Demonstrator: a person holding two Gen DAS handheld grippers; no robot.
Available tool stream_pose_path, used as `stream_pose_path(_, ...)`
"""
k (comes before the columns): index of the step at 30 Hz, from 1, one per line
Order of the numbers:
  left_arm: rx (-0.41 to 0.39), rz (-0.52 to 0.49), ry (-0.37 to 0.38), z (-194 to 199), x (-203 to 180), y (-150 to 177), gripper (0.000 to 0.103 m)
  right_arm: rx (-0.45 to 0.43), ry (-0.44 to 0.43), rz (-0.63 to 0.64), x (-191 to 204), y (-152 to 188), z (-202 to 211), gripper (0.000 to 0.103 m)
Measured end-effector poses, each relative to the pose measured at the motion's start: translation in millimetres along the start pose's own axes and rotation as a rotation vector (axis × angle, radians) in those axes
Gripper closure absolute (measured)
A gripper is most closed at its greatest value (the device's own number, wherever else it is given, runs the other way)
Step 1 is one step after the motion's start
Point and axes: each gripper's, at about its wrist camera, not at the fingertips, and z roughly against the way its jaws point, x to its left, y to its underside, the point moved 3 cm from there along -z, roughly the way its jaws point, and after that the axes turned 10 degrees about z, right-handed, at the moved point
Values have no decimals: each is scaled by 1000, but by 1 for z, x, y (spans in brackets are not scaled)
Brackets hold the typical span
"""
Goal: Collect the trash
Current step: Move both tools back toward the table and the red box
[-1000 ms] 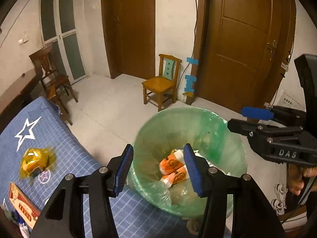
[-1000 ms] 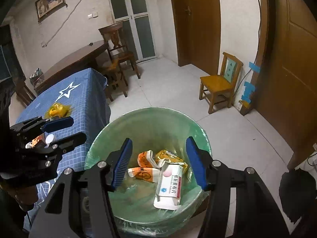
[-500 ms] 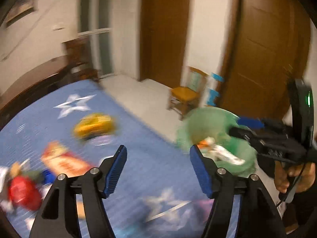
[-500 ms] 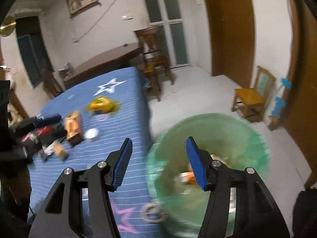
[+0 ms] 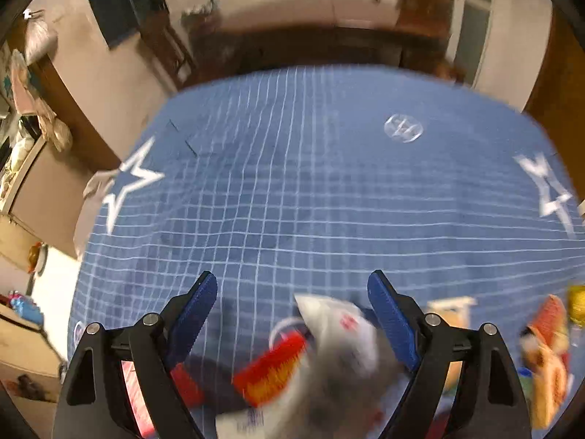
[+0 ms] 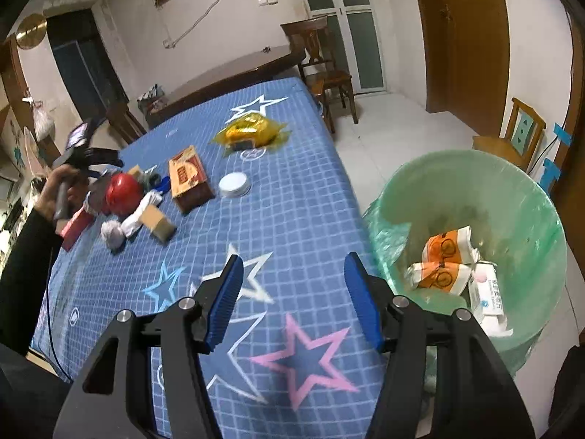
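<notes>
My left gripper [image 5: 292,314] hovers over a blurred heap of trash on the blue checked tablecloth [image 5: 310,190], and its jaws are opening wide. A red packet [image 5: 270,369] and a crumpled white-grey wrapper [image 5: 336,336] lie under and between the fingers, and neither pad touches them. In the right wrist view that left gripper [image 6: 102,162] sits at the pile, held by a hand [image 6: 62,190]. My right gripper [image 6: 292,292] stands open and holds nothing above the cloth's star prints. The green-lined bin [image 6: 475,168] beside the table holds orange-white packets [image 6: 442,267].
On the table lie a red round thing [image 6: 122,192], a brown box [image 6: 188,179], a white lid [image 6: 234,184], a yellow wrapper [image 6: 250,131], a cardboard block [image 6: 157,221] and crumpled paper [image 6: 113,234]. Wooden chairs [image 6: 519,135] stand on the floor beyond the bin.
My left gripper swung from above the bin across the table to the trash pile, with its jaws spreading wider. My right gripper shifted from over the bin to over the table's near corner.
</notes>
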Motion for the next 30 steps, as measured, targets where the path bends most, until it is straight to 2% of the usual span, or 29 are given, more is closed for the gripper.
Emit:
stream_pose_path(2,49,1,-18,-17,2,-2,18,4,6,17,7,0,0,47)
stream_pose_path(5,96,-44,5,-16,-2,13,18,3,-3,39,15,1,-1,45)
stream_pose_path(8,180,-150,108,-2,-4,54,18,9,-33,47,24,2,-9,45)
stream_pose_path(11,190,-231,225,36,10,121,18,10,-72,73,37,5,-15,45)
stream_pose_path(12,178,-248,304,62,18,152,18,7,-84,88,42,5,-16,45)
stream_pose_path(14,151,-242,423,103,37,189,18,-2,-106,133,55,4,-16,45)
stream_pose_path(15,109,-226,478,131,54,209,18,-5,-116,153,61,3,-16,44)
stream_pose_path(17,49,-208,529,162,77,234,18,-19,-141,202,77,0,-17,44)
stream_pose_path(19,16,-208,531,176,95,254,18,-32,-170,243,92,-4,-18,42)
stream_pose_path(24,-61,-116,444,174,149,263,18,-59,-247,349,143,-6,-21,35)
stream_pose_path(28,-87,-112,520,171,165,273,18,-59,-295,469,179,6,-17,33)
stream_pose_path(30,-117,-217,560,181,153,291,18,-58,-321,534,195,13,-12,30)
